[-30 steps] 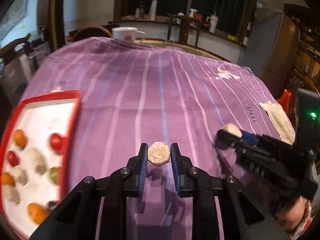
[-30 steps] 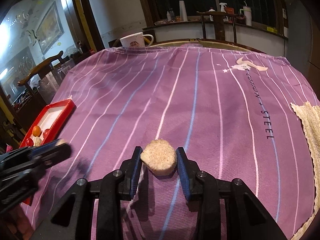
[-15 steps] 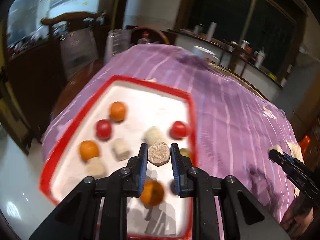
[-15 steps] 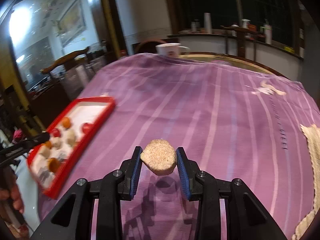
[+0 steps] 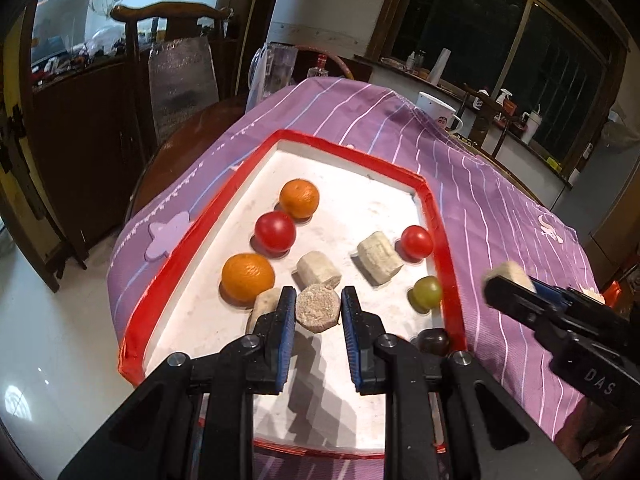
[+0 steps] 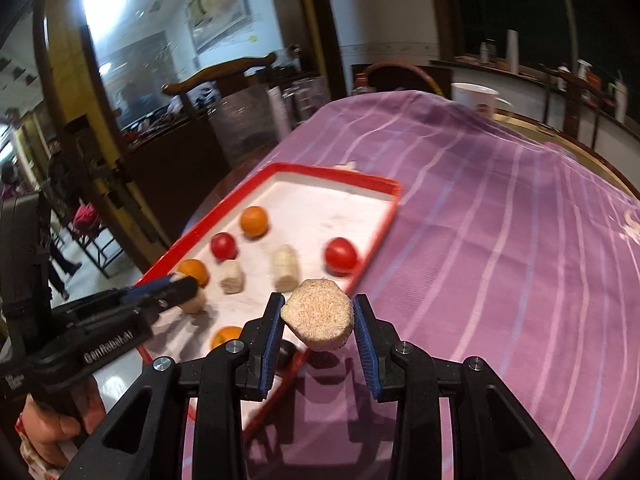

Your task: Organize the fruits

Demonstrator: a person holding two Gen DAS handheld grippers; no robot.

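Note:
My left gripper [image 5: 318,314] is shut on a beige cut fruit piece [image 5: 318,308] and holds it above the near part of the red-rimmed white tray [image 5: 436,248]. The tray holds oranges [image 5: 299,198], red tomatoes [image 5: 275,231], several beige pieces [image 5: 318,267], a green grape [image 5: 427,290] and a dark fruit [image 5: 433,341]. My right gripper [image 6: 318,322] is shut on another beige fruit piece [image 6: 318,312], held above the purple cloth just right of the tray [image 6: 382,216]. It also shows in the left wrist view [image 5: 510,278].
A striped purple cloth [image 6: 500,240] covers the round table. A white mug [image 5: 435,110] stands at the far edge. A wooden chair [image 5: 168,16] and dark cabinets stand to the left. A purple flower shape [image 5: 167,235] lies left of the tray.
Both grippers swung left toward the tray with their pieces. The left one now hangs lower over the tray; the right one has come up to its right rim.

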